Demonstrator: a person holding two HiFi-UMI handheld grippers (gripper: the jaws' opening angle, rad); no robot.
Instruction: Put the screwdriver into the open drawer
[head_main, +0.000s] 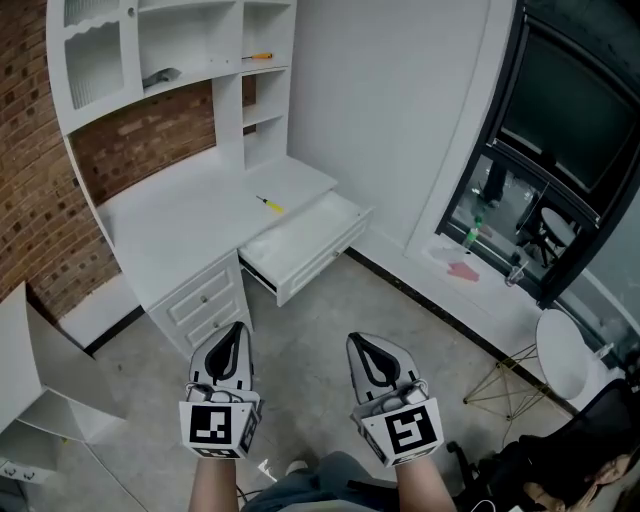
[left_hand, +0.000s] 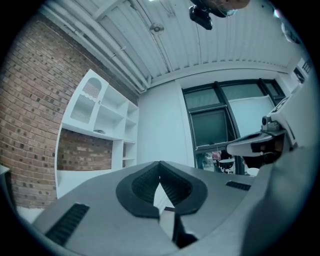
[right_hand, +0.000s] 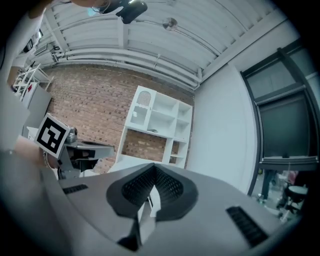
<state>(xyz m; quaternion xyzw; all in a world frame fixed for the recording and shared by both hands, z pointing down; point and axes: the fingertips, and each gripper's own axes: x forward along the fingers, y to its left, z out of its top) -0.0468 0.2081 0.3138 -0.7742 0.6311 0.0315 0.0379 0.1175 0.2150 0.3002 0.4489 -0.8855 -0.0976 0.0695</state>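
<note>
1. Approach step, by my read; left hand-held gripper (head_main: 235, 332) and right hand-held gripper (head_main: 358, 346) both clenched, empty, well short of the table (head_main: 180, 225); open one early, then pinch the screwdriver (head_main: 269, 205), lying just beyond the open drawer (head_main: 310, 268), by its handle.
2. Count: two hand-held grippers; one screwdriver on the table; one similar orange-handled tool (head_main: 258, 57) on the far shelf (head_main: 270, 70); one open drawer.
</note>
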